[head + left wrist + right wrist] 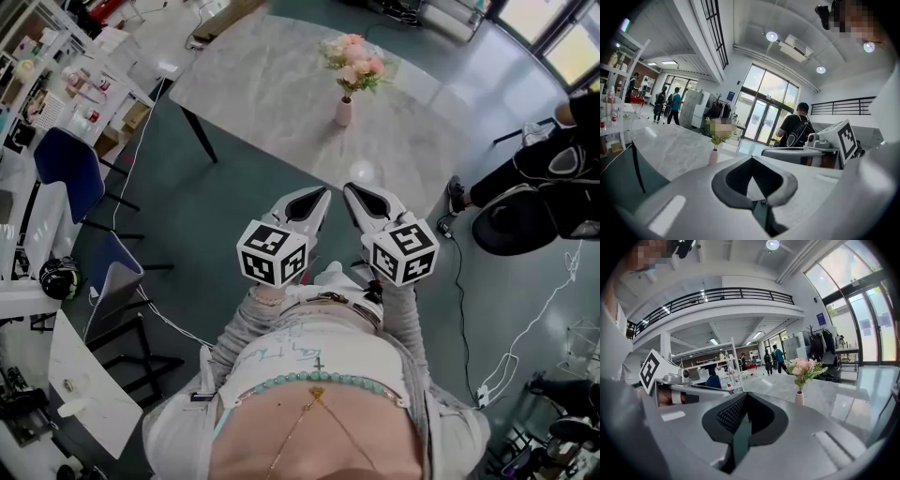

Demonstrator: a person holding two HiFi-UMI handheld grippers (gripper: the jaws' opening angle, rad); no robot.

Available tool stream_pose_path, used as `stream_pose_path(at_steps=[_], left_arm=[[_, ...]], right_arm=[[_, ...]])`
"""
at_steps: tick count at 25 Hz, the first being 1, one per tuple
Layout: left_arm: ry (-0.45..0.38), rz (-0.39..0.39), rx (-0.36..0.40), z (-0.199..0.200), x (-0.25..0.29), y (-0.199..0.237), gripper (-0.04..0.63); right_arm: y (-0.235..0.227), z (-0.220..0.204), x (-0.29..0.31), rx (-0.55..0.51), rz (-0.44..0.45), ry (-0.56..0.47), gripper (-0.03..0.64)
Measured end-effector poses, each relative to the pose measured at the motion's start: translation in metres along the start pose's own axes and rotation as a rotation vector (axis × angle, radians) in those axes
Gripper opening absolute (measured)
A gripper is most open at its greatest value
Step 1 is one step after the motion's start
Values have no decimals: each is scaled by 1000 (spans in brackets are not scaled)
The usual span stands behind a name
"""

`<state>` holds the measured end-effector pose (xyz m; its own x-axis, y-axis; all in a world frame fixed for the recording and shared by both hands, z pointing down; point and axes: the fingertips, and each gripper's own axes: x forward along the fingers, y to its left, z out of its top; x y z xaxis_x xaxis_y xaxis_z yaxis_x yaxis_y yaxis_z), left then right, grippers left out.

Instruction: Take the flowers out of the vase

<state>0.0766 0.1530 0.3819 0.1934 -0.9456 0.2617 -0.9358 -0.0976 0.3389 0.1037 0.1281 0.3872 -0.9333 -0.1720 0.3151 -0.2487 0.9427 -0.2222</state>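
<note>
Task not started: flowers (353,61) still sit in the vase (344,112) on the far table (262,84), well apart from the near left gripper (322,194) and right gripper (350,188), both with jaws pinched together, empty.

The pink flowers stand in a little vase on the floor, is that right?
Not quite. The pink flowers do stand in a little vase, but the vase is on the grey marble table, not on the floor. The head view shows it.
</note>
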Motion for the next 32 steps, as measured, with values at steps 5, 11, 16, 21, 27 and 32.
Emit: stream_pose_path(at_steps=[5, 11, 16, 21, 27, 32], left_arm=[[11, 7, -3, -1, 17, 0, 2], [-11, 15, -24, 1, 36, -4, 2], [2, 7, -15, 2, 43, -2, 2], [27, -8, -13, 2, 52, 10, 2], [35, -60, 6, 17, 68, 24, 2], [59, -105, 15, 25, 81, 38, 2]], right_arm=[[-14, 3, 3, -4, 25, 1, 26], [-26, 3, -1, -16, 40, 15, 26], [-37, 3, 1, -11, 18, 15, 26], [-48, 2, 10, -4, -11, 20, 26], [-61, 11, 23, 18, -54, 8, 26], [-71, 20, 41, 28, -81, 6, 26]])
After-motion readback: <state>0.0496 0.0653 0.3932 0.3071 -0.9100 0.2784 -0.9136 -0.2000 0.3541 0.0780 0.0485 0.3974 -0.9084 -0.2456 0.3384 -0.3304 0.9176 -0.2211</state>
